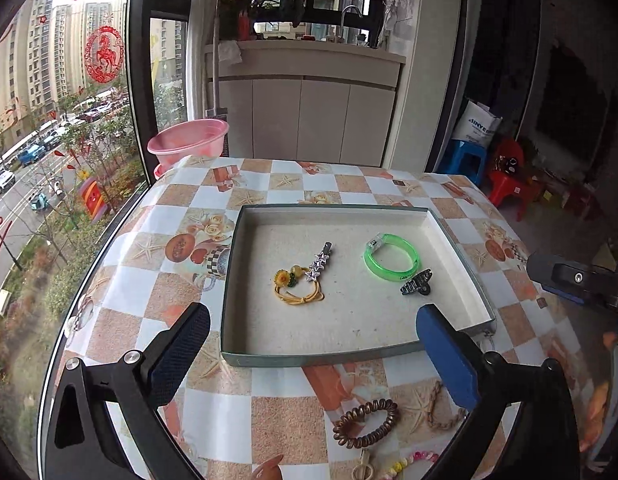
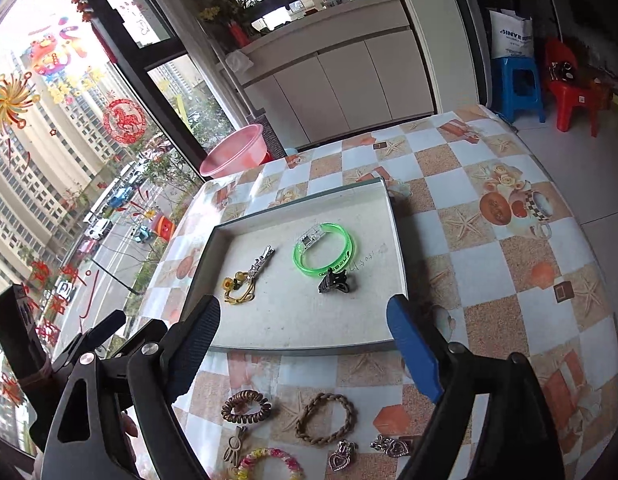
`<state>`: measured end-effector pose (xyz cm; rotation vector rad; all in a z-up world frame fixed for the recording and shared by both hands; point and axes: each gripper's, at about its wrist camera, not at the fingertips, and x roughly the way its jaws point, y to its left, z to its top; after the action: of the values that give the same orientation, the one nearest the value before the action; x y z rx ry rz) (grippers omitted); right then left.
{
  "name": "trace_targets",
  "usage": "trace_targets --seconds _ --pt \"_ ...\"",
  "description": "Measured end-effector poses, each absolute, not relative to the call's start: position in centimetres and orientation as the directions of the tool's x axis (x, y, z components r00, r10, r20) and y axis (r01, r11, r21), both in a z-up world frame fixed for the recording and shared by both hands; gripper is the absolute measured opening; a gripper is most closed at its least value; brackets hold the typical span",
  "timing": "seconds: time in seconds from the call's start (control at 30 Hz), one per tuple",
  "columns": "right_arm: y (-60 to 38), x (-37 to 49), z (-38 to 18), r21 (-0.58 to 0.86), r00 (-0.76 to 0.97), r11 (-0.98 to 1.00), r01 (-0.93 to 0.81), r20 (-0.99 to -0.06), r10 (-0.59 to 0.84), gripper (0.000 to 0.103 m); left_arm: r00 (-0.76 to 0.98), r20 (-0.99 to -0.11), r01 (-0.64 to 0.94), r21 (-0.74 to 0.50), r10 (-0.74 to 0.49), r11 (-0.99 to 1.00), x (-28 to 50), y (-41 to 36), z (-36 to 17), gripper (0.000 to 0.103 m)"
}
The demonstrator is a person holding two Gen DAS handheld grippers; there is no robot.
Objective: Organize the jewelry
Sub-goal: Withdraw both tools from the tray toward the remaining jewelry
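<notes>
A shallow grey tray [image 1: 463, 258] on the checked tablecloth holds a star hair clip [image 1: 319, 262], a yellow flower hair tie [image 1: 298, 288], a green bangle [image 1: 391, 257] and a black claw clip [image 1: 416, 282]. My left gripper [image 1: 312, 314] hovers open over the tray's near edge, nothing between its fingers. My right gripper [image 2: 303, 308] is likewise open and empty above the tray [image 2: 399, 248]. Loose on the cloth beneath lie a brown spiral hair tie [image 2: 247, 406], a braided ring [image 2: 325, 420], heart pendants [image 2: 341, 456] and a bead bracelet [image 2: 269, 462].
A pink basin [image 1: 189, 142] stands beyond the table's far left corner beside the big window. White cabinets run behind the table. A blue stool [image 2: 519, 84] and a red chair [image 2: 573, 92] stand on the floor at the far right.
</notes>
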<state>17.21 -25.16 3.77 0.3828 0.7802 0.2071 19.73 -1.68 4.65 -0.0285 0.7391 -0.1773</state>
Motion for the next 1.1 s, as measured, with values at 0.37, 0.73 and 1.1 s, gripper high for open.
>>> trace_targets --seconds 0.37,0.73,1.1 --pt "-25.3 11.5 4.3 0.45 0.684 0.892 -0.054 -0.634 0.361 0.103 0.742 -0.664 0.132 0.009 -0.093 0.991 12.4 -1.2 3.6 0.103" --pt "-26.0 7.6 2.4 0.406 0.633 0.913 -0.027 -0.7 0.33 0.103 0.657 -0.747 0.14 -0.014 -0.103 0.99 8.9 0.8 -0.9 0.103" --pt "-26.3 5.8 -2.7 0.279 0.533 0.96 0.024 -0.816 0.224 0.103 0.623 -0.774 0.142 -0.028 -0.112 0.989 9.2 0.4 -2.6 0.103"
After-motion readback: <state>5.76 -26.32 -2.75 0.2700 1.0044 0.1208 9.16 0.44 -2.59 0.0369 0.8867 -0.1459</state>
